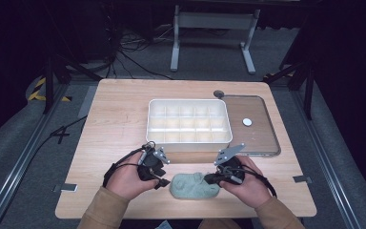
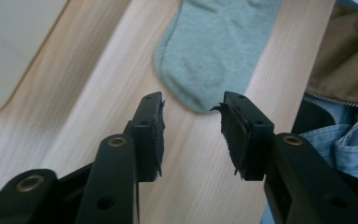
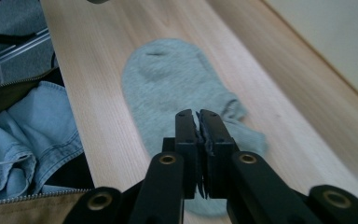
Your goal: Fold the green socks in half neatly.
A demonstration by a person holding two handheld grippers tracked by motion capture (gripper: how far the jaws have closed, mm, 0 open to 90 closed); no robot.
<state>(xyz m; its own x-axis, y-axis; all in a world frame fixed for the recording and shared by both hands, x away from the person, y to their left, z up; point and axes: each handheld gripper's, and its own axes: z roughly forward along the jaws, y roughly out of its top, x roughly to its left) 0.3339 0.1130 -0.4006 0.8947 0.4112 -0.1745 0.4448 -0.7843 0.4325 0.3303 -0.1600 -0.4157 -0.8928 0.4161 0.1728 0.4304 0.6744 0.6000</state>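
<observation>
Sock (image 1: 194, 186) near table's (image 1: 124, 114) front edge

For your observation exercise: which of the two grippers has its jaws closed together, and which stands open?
The right gripper, above the grey-green sock, has its jaws pressed together; the left gripper shows a clear gap between its jaws.

Wooden table (image 1: 119, 119) carries a white compartment tray (image 1: 189, 121), its clear lid (image 1: 252, 126), a green sock (image 1: 194, 186).

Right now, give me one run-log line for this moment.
left gripper: fingers open, short of sock toe | right gripper: fingers shut over sock's other end, hold unclear | compartment box: behind sock
</observation>
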